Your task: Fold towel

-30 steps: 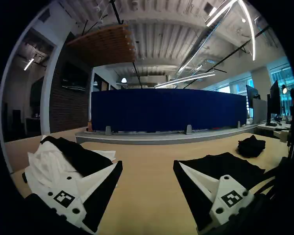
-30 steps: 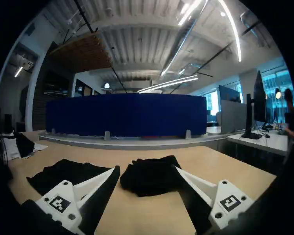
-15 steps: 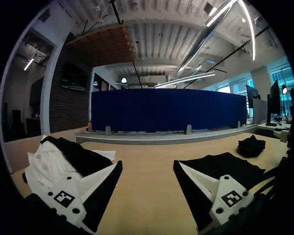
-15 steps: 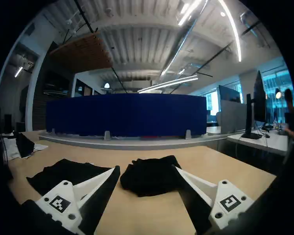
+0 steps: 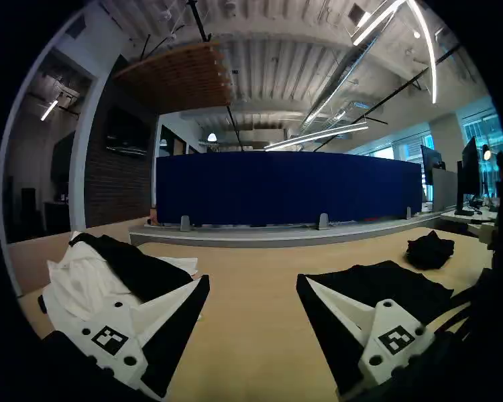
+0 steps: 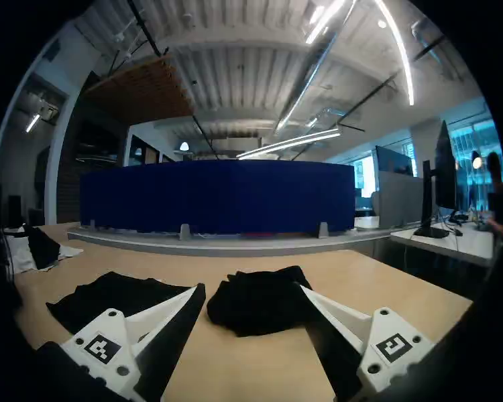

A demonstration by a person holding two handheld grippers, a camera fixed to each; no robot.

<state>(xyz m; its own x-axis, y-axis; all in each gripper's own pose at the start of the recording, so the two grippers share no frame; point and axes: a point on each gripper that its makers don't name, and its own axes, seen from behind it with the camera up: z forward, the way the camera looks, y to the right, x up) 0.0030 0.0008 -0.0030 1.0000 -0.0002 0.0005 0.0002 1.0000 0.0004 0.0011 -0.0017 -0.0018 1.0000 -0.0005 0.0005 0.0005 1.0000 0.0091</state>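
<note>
Now flat towel (image 6: 107,295), bunched towel (image 6: 258,305) (two total); left gripper (image 5: 251,278), right gripper (image 6: 251,287) agape.

Left gripper (image 5: 251,279) and right gripper (image 6: 250,287), jaws wide apart (both level)

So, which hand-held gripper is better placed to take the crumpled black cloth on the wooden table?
Right. The right hand-held gripper is open, with the crumpled black cloth just ahead, in line with its gap. From the left hand-held gripper, also open, that cloth lies far off to one side.
</note>
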